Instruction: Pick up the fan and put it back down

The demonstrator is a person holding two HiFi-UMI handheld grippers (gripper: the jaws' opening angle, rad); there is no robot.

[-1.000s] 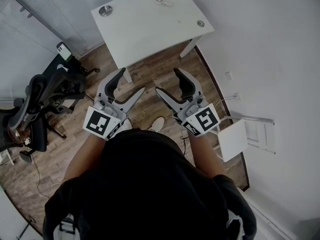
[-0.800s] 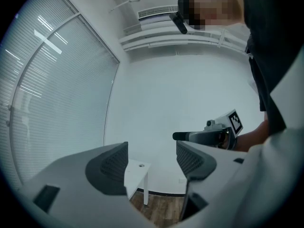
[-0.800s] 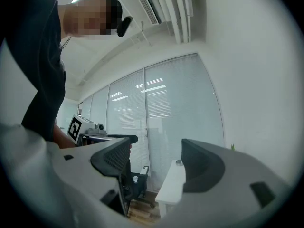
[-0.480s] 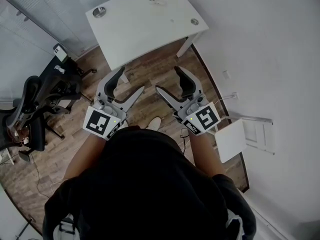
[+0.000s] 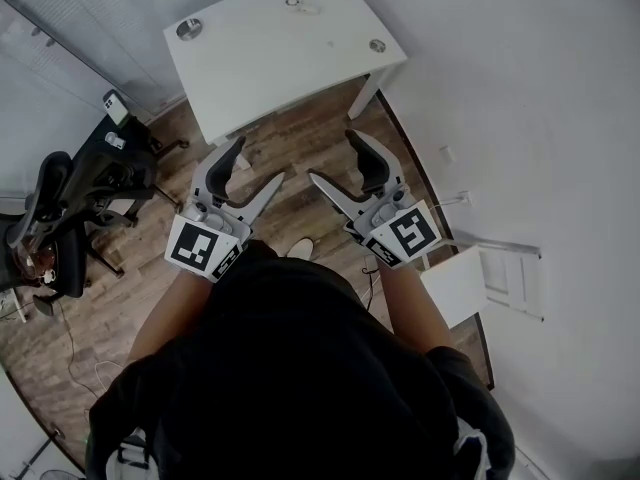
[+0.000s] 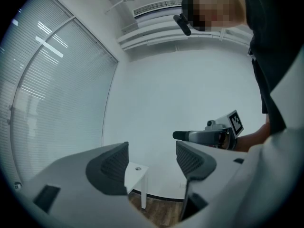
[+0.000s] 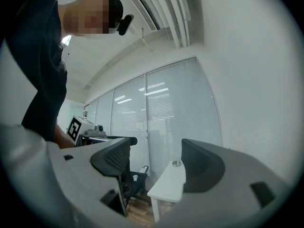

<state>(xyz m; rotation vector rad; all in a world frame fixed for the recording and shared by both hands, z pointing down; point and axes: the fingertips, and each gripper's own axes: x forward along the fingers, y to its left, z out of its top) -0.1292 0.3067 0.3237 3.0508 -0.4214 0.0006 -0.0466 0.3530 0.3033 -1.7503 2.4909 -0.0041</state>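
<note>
Table (image 5: 270, 48) has drifted up-left; left gripper (image 5: 262, 158) and right gripper (image 5: 331, 155) hover before it, jaws apart, empty.

Black short-sleeved top (image 5: 290, 368) is being worn; left gripper (image 5: 258, 161) and right gripper (image 5: 332, 157) are showing grey bodies, black-and-white marker cubes (image 5: 203, 248).

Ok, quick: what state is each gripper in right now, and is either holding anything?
Left gripper: open, jaws apart, holding nothing.
Right gripper: open, jaws apart, holding nothing.
</note>
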